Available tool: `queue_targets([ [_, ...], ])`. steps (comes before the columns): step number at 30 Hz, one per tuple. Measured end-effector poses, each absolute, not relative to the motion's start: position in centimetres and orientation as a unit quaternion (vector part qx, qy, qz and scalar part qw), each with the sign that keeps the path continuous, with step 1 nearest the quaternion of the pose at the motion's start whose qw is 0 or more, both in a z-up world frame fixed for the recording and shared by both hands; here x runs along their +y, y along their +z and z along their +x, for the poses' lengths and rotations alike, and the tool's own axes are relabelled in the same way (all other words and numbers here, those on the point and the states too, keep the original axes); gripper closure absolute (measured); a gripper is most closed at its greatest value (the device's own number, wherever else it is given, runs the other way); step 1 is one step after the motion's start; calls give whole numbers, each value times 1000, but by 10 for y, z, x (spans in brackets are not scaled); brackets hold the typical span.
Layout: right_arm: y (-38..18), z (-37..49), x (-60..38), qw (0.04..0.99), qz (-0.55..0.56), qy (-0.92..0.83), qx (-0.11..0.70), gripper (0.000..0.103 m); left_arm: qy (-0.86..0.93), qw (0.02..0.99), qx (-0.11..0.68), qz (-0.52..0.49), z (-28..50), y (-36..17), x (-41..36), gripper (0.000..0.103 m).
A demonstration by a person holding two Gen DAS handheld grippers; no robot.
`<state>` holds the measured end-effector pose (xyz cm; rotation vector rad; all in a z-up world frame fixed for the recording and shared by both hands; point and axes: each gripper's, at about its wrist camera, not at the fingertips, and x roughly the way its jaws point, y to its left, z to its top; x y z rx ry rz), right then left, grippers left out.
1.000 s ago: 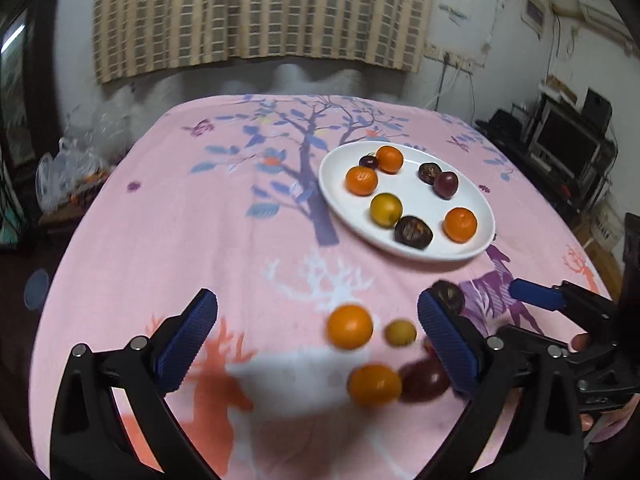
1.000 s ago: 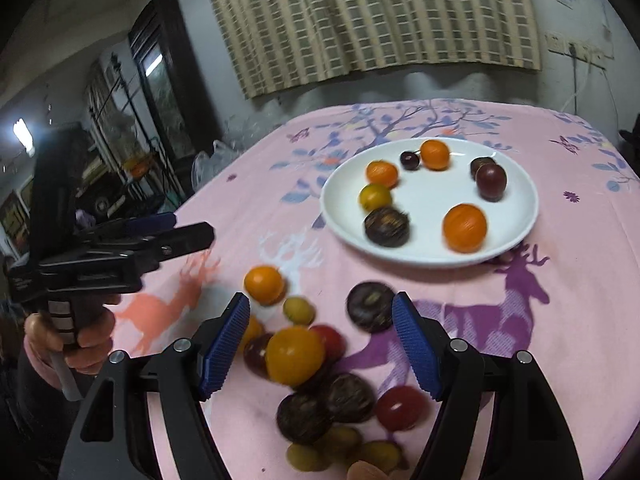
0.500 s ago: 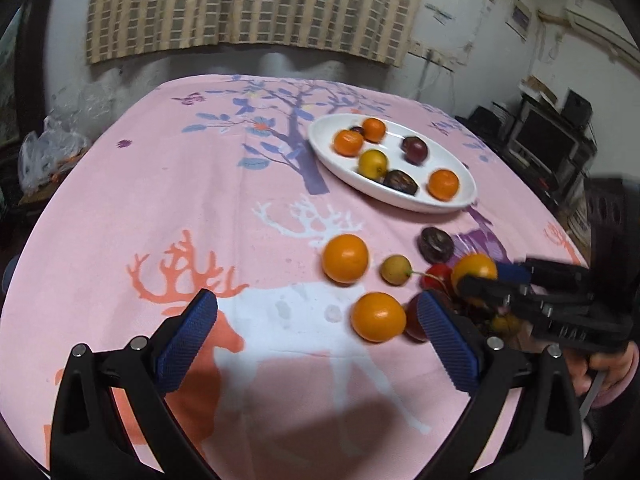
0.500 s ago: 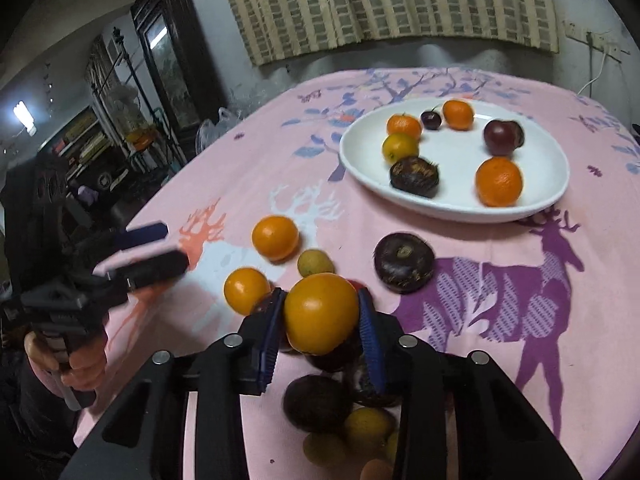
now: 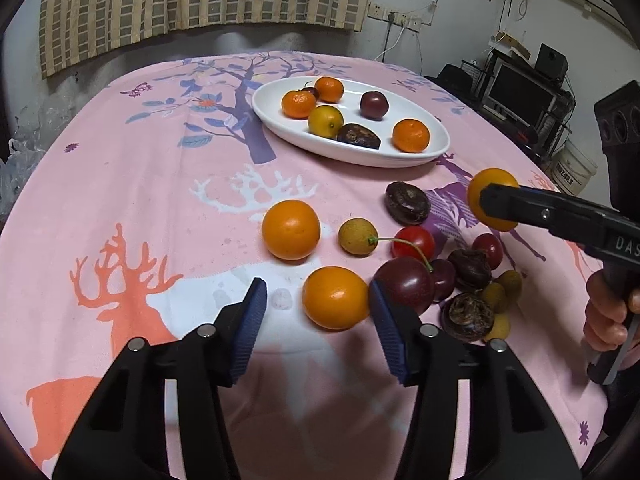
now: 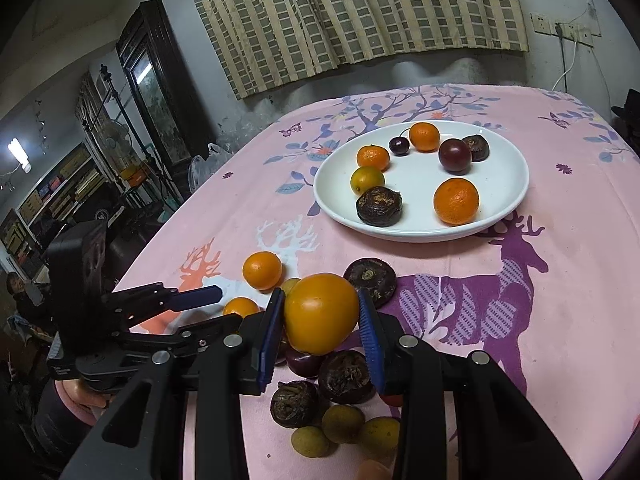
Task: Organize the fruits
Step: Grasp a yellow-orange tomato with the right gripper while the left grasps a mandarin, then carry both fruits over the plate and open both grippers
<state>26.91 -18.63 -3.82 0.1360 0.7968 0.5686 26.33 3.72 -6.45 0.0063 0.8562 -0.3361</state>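
A white plate [image 5: 400,158] [image 6: 420,176] holds several oranges and dark fruits. Loose fruit lies in front of it on the pink tablecloth: an orange [image 5: 291,230], a longan [image 5: 357,237], a red cherry [image 5: 414,242], a dark plum [image 5: 404,286] and brown water chestnuts [image 5: 407,203]. My left gripper [image 5: 317,286] [image 6: 224,306] is low over a second orange [image 5: 335,298]. Its jaws are closing around that orange, with a gap still showing at the left pad. My right gripper [image 6: 320,294] [image 5: 496,206] is shut on a yellow-orange fruit [image 6: 320,312], held above the pile.
More longans and water chestnuts [image 6: 344,376] cluster under the right gripper. A hand [image 5: 608,312] grips the right tool. A TV stand [image 5: 520,92] is past the table's right edge, and a dark cabinet [image 6: 160,92] past its left.
The left gripper came down and forward over the near orange and its jaws narrowed. The right gripper shut on the yellow-orange fruit and lifted it off the pile.
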Motion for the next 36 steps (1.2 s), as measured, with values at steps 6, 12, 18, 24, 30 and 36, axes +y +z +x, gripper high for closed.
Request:
queue_targets([
  [6, -35, 270, -186, 883, 63, 267, 381, 66, -157, 896, 415, 7, 274, -67, 30, 51],
  [12, -33, 269, -189, 885, 62, 262, 379, 66, -161, 886, 435, -10, 267, -68, 33, 58],
  [18, -31, 268, -190, 885, 65, 263, 377, 66, -164, 881, 445, 1, 280, -77, 25, 60],
  [24, -26, 264, -195, 894, 61, 254, 364, 66, -157, 882, 445, 3, 278, -77, 23, 66],
  [30, -33, 267, -202, 892, 61, 244, 376, 66, -169, 878, 447, -21, 260, -63, 31, 67],
  [36, -18, 310, -216, 916, 59, 203, 341, 66, -181, 894, 410, 13, 324, -11, 5, 67],
])
